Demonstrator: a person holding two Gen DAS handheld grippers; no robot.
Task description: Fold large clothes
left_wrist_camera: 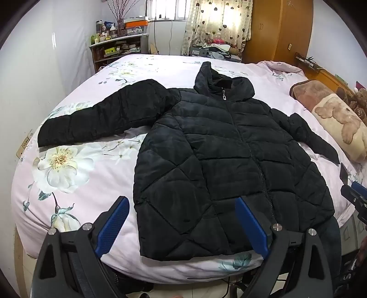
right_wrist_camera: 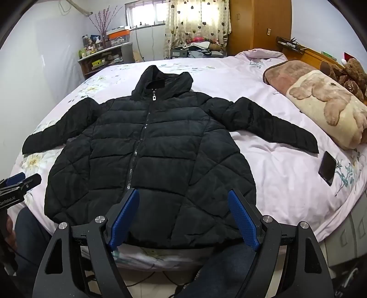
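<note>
On the bed (right_wrist_camera: 286,174) the black jacket (right_wrist_camera: 149,160) lies flat; left claw (left_wrist_camera: 181,225) and right claw (right_wrist_camera: 183,220) hover wide open, empty. Puffy padding may slip from a shallow pinch.

Home bedroom, bed (right_wrist_camera: 286,174), wardrobe (right_wrist_camera: 259,25), curtains (right_wrist_camera: 197,20)

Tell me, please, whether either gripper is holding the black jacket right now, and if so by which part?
Nothing is held. The left gripper and the right gripper both stand open above the hem of the jacket, which lies flat on the bed.
</note>
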